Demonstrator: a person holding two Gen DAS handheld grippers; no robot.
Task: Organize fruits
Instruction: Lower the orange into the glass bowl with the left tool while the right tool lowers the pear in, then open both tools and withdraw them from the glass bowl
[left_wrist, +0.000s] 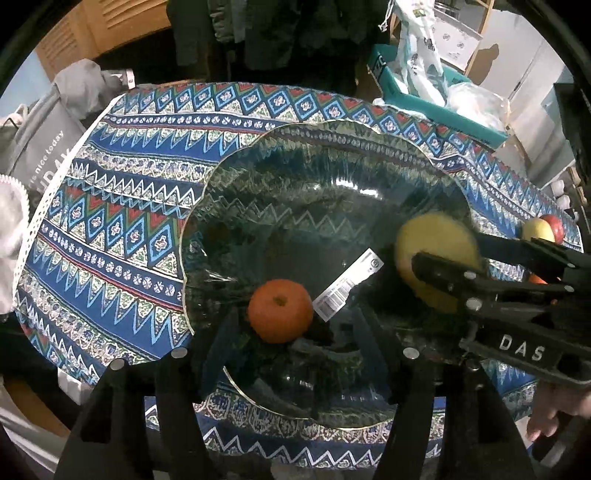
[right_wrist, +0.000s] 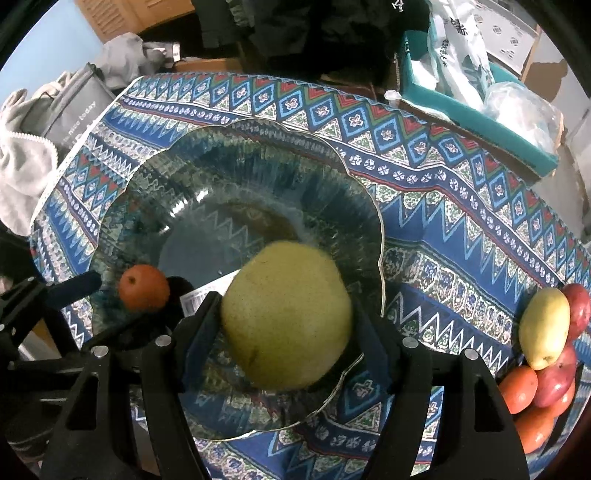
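**Pear held over the glass bowl, orange let go**

Right gripper pointing steeply down, clamped on a big yellow-green pear above the near side of the glass bowl. Left gripper also tilted down, spread apart around an orange resting in the bowl, pads clear of it. Only in the right view: a pile of fruit on the patterned tablecloth. Only in the left view: a hand under the right tool, and a barcode label beneath the bowl
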